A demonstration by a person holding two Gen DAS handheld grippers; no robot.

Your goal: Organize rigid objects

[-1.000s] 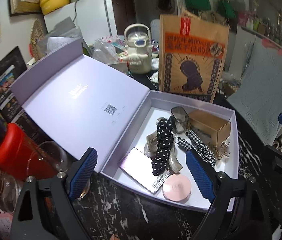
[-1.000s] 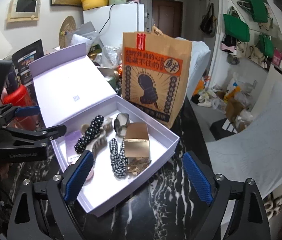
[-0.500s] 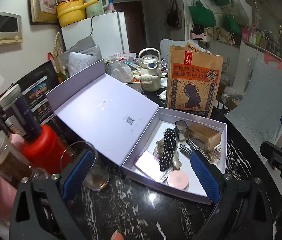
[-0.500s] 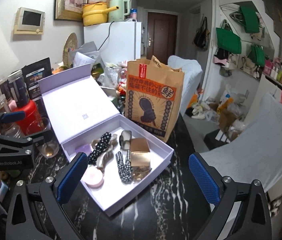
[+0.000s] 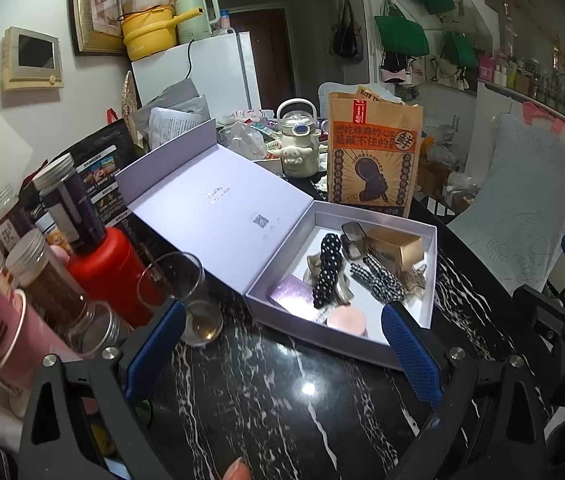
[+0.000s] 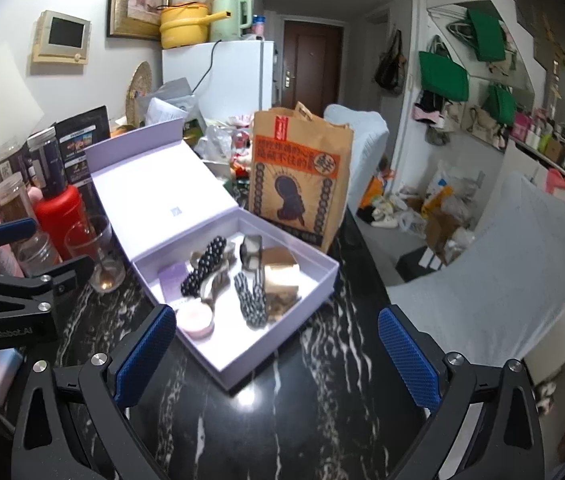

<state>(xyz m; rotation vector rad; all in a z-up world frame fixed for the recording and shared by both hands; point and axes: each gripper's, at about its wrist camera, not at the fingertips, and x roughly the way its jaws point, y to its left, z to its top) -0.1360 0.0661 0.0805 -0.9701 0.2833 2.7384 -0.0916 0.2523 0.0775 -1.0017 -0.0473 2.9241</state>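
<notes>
Table point(image 5: 266, 400): black marble is carrying everything.
Box point(image 5: 428, 280): lavender, lying open, lid point(image 5: 218, 204) leaning back (beside a paper bag point(image 5: 374, 160)).
Gold carton point(image 5: 396, 242): sitting inside the box.
Polka-dot clip point(image 5: 328, 268): lying beside it.
My left gripper point(image 5: 282, 356): gaping wide, holding nothing.
My right gripper point(image 6: 278, 356): spreading fully, gripping nothing.
</notes>
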